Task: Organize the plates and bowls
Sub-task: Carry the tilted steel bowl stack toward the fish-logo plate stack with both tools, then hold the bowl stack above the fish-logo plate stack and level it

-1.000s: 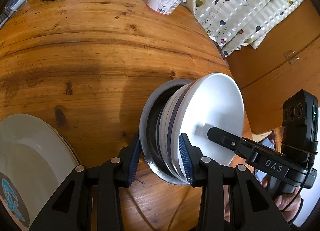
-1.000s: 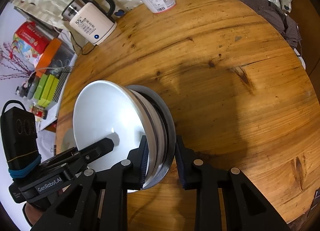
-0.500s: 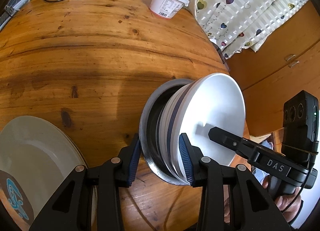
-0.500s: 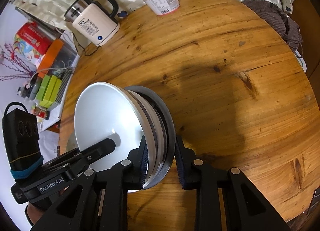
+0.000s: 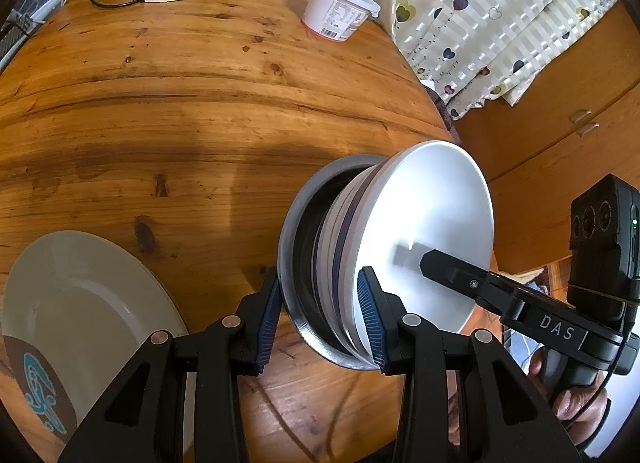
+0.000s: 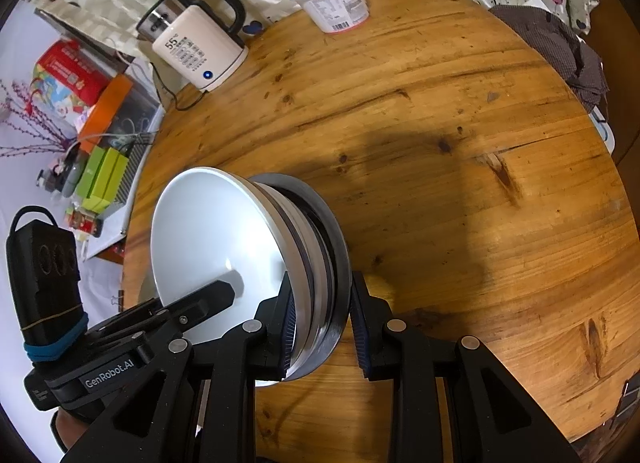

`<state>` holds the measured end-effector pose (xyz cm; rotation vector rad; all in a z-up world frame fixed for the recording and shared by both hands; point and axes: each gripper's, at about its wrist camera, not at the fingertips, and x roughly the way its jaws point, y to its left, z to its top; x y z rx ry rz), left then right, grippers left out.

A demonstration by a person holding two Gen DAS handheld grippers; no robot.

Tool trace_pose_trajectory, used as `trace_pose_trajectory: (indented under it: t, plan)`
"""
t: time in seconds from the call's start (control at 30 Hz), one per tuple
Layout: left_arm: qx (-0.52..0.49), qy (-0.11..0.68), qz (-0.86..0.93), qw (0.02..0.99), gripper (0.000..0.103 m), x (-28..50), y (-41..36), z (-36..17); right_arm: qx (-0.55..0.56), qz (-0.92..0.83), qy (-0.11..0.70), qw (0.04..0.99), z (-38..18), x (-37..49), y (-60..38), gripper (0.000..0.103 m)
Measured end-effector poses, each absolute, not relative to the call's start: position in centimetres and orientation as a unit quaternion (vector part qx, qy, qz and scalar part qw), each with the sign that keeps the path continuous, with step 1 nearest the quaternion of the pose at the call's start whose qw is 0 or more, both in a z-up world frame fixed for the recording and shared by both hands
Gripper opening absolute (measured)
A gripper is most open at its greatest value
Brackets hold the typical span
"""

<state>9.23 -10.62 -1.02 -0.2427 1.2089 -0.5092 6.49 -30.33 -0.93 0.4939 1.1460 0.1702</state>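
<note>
We held the stack of bowls [image 5: 384, 247] above the round wooden table [image 5: 200, 103]: a white bowl nested over dark-banded ones inside a metal bowl, all tilted on edge. Our left gripper [image 5: 318, 319] clamped one side of the stack's rim, and our right gripper [image 6: 322, 327] clamped the opposite side, each at a narrow opening. A pale plate [image 5: 80, 303] with a blue motif lay on the table, left of the stack. Compared with a second earlier, both grips were unchanged, and more of the plate had entered the left wrist view.
</note>
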Motion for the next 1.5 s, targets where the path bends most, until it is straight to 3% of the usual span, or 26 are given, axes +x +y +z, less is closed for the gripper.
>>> trace_pose_trajectory:
  t: [1.1, 1.5]
  plan:
    - [-0.121, 0.543, -0.181, 0.811, 0.039, 7.2, -4.4, 2.2, 0.178, 0.138, 0.525, 0.821, 3.4, 7.4, -23.9, 0.024]
    - [-0.143, 0.542, -0.139, 0.816, 0.039, 5.7, 0.1, 2.1, 0.152, 0.176, 0.545, 0.806, 2.6, 7.7, -19.1, 0.024]
